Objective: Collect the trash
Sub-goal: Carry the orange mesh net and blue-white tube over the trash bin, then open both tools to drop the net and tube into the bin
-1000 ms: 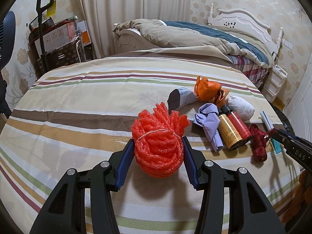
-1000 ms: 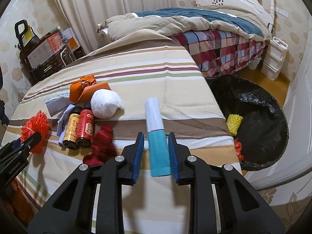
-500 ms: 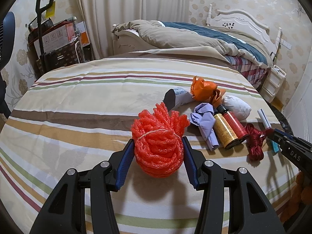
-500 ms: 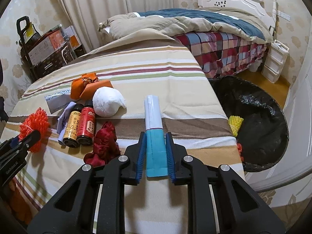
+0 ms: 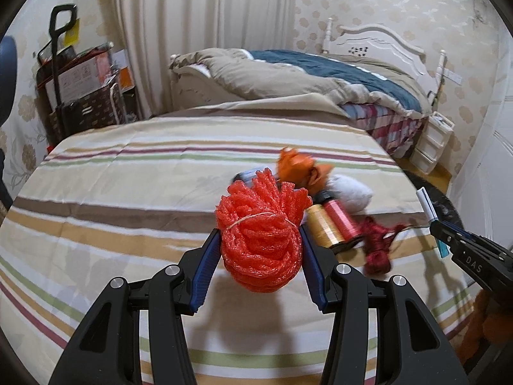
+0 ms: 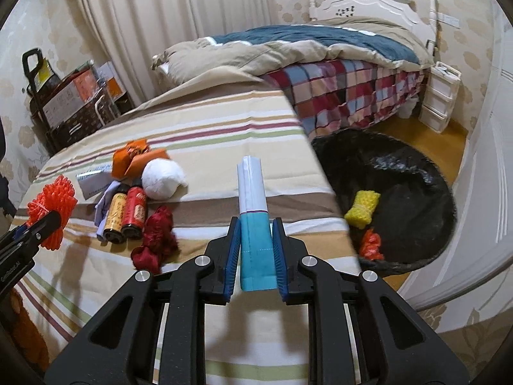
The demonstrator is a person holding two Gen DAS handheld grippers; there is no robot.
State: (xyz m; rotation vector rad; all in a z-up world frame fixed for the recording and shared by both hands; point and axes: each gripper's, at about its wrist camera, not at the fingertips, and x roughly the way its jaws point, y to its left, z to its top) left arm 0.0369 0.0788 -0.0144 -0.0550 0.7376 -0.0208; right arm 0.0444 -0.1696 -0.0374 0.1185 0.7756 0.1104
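Left gripper (image 5: 259, 256) fingers clamped on red net bundle (image 5: 261, 234); right gripper (image 6: 256, 250) fingers clamped on blue-white tube (image 6: 255, 211), long axis pointing forward; trash bag (image 6: 416, 192) lies right of right fingers, nearer them.

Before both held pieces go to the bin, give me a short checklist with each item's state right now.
1. Left tongs shut on the red foam net: ok.
2. Right tongs shut on the teal-and-white packet: ok.
3. Both pieces clear of the striped bedcover: cannot tell.
4. Black-lined trash bin open and in view, right of the bed: ok.
5. Room left in the bin, only a yellow net and a red scrap inside: ok.
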